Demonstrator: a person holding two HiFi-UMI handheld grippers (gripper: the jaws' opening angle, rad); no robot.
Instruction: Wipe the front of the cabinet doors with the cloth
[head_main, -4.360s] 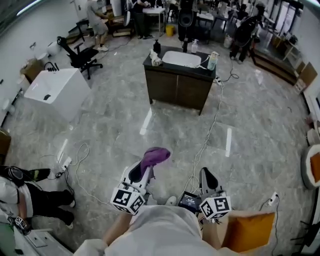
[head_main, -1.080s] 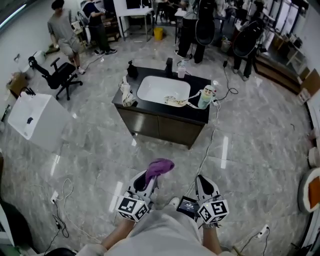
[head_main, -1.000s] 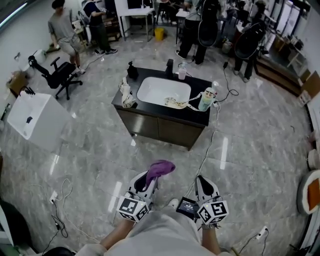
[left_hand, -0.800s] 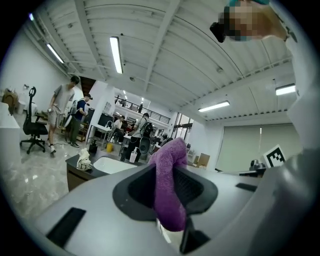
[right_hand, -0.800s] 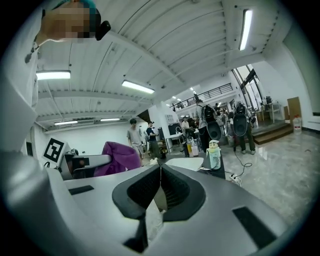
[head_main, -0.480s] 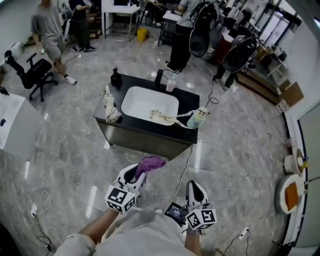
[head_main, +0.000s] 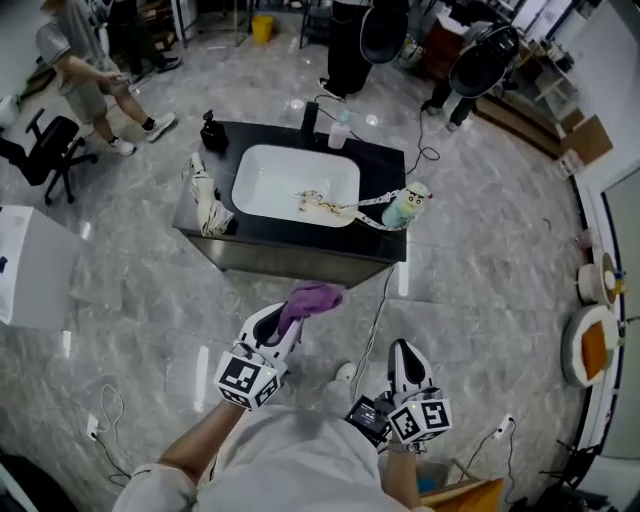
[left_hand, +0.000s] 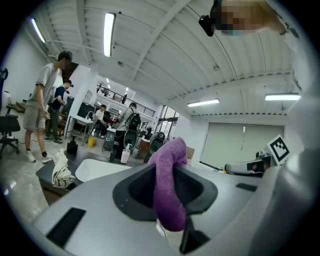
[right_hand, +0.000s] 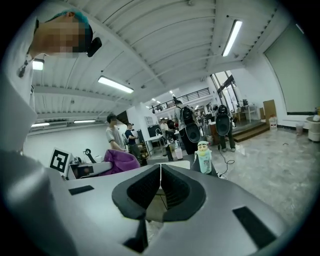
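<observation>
1. Head view: we see a grey marble floor (head_main: 120, 300) with a dark cabinet (head_main: 300, 266) standing on it, just ahead of both grippers.
2. The cabinet's black top carries a white basin (head_main: 296, 184). The door fronts face us and appear only as a narrow, steeply foreshortened band.
3. The left gripper (head_main: 283, 322) is held in front of the cabinet and points toward the doors. In the left gripper view its jaws are clamped on the purple cloth (head_main: 312, 297).
4. The cloth stands up out of the jaws and folds over at the tip. In the head view it overlaps the lower edge of the cabinet front; we cannot tell whether it touches the doors.
5. The right gripper (head_main: 403, 357) sits lower and to the right, over bare floor. In the right gripper view its jaws are pressed together with nothing between them.
6. A crumpled white towel (head_main: 207, 204) hangs at the left edge of the top.
7. A small figure-shaped bottle (head_main: 407, 207) stands at the right of the basin.
</observation>
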